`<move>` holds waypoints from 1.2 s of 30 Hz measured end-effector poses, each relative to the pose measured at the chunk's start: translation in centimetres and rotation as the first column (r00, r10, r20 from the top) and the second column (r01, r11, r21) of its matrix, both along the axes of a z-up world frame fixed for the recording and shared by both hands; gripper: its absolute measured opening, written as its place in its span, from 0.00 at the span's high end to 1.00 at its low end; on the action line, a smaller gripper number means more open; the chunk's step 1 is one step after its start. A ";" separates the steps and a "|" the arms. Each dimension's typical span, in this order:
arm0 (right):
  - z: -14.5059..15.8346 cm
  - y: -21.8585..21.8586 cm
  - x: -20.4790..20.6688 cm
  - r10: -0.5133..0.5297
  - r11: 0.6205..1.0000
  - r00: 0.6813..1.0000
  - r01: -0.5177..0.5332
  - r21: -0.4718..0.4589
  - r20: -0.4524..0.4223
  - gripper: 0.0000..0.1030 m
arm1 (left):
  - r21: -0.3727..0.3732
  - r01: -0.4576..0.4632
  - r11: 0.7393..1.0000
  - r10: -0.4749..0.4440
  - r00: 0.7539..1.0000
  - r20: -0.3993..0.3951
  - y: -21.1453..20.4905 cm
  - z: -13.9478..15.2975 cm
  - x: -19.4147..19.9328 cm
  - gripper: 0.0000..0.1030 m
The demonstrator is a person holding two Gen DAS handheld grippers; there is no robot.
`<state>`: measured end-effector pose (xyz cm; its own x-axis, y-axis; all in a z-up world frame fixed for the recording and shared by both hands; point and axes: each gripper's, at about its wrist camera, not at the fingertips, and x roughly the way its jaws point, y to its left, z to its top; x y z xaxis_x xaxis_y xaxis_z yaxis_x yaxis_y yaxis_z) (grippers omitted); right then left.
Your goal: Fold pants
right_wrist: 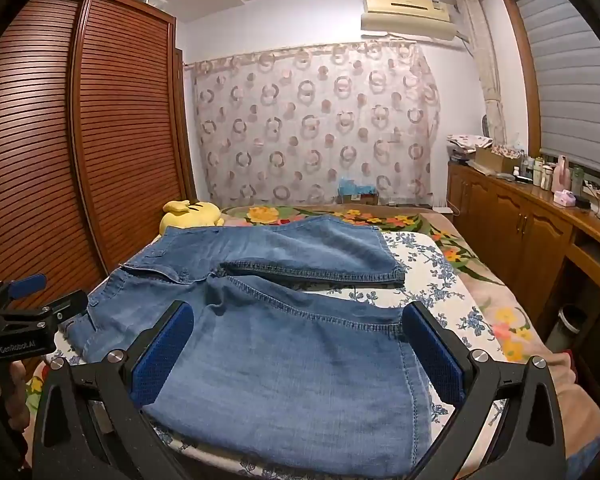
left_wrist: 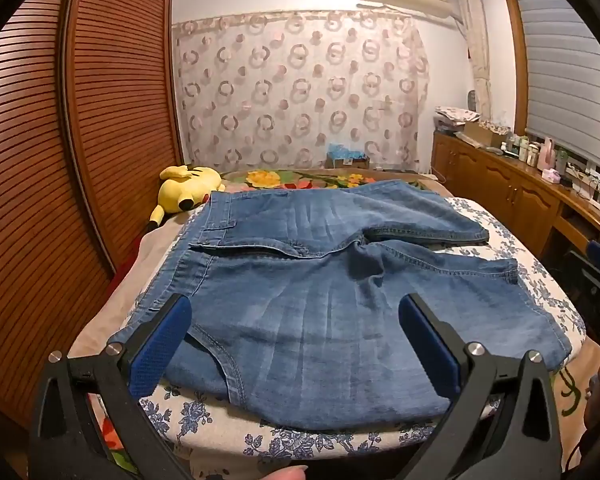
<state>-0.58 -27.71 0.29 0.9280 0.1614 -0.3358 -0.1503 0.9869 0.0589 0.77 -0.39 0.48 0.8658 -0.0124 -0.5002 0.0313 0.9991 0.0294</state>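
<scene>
Trouble is waiting: left tongs and right tongs are gaping wide, empty, over the blue denim pants; pinching one layer is risking a crooked fold.

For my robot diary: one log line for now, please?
stage: before fold | denim shorts: flat on bed | left gripper: open | right gripper: open
</scene>
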 end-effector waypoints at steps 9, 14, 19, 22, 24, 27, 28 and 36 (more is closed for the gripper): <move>0.0 0.1 0.0 -0.003 1.000 1.000 0.003 0.001 0.003 0.00 | -0.003 -0.002 1.000 0.002 1.000 0.013 0.0 0.4 -1.0 0.00; 0.1 0.2 0.0 -0.004 1.000 1.000 0.004 0.002 0.004 0.00 | 0.000 -0.001 1.000 0.001 1.000 0.018 -0.1 0.6 -1.2 0.00; 0.1 0.2 0.0 -0.006 1.000 1.000 0.006 0.003 0.006 0.00 | 0.000 0.000 1.000 0.000 1.000 0.020 -0.1 0.8 -1.4 0.00; 0.1 0.2 -0.1 -0.007 1.000 1.000 0.007 0.002 0.009 0.00 | 0.003 -0.002 1.000 0.002 1.000 0.025 -0.2 1.0 -1.5 0.00; 0.1 0.2 -0.2 -0.006 1.000 1.000 0.006 0.003 0.009 0.00 | 0.004 -0.002 1.000 0.002 1.000 0.027 -0.2 1.1 -1.5 0.00; 0.1 0.2 -0.2 -0.007 1.000 1.000 0.007 0.003 0.009 0.00 | 0.004 -0.002 1.000 0.002 1.000 0.029 -0.2 1.2 -1.5 0.00; 0.1 0.2 -0.2 -0.007 1.000 1.000 0.007 0.003 0.009 0.00 | 0.004 -0.002 1.000 0.001 1.000 0.028 -0.3 1.2 -1.5 0.00; 0.1 0.1 -0.2 -0.006 1.000 1.000 0.006 0.005 0.010 0.00 | 0.005 -0.002 1.000 0.002 1.000 0.029 -0.3 1.2 -1.6 0.00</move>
